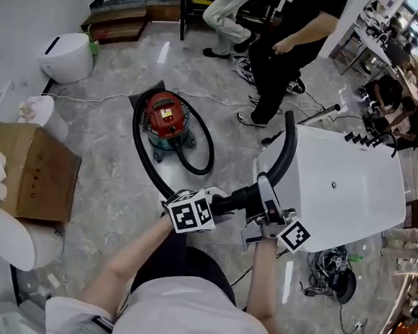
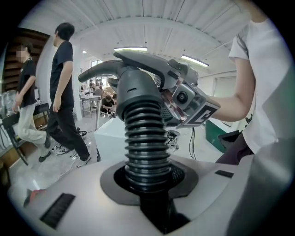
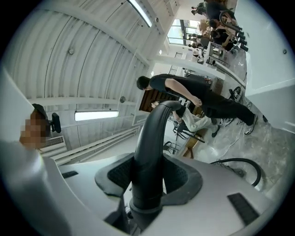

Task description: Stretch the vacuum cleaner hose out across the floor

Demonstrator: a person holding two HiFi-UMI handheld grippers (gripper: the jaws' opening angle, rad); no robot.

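A red canister vacuum cleaner [image 1: 165, 117] stands on the marble floor. Its black hose [image 1: 143, 159] loops round it and runs toward me. My left gripper [image 1: 229, 201] is shut on the ribbed end of the hose [image 2: 144, 138], which stands between the pads just below the grey handle piece [image 2: 143, 69]. Just to its right, my right gripper [image 1: 266, 201] is shut on the smooth curved handle tube [image 3: 151, 147], which arches up and away [image 1: 288, 142]. In the left gripper view the right gripper's body [image 2: 189, 103] shows close behind the hose.
A white bathtub [image 1: 354, 188] sits to the right, close to the grippers. A cardboard box [image 1: 28, 171] and white sanitary ware [image 1: 66, 56] line the left side. Two people [image 1: 285, 48] stand beyond the vacuum. Cables [image 1: 333, 268] lie by the tub.
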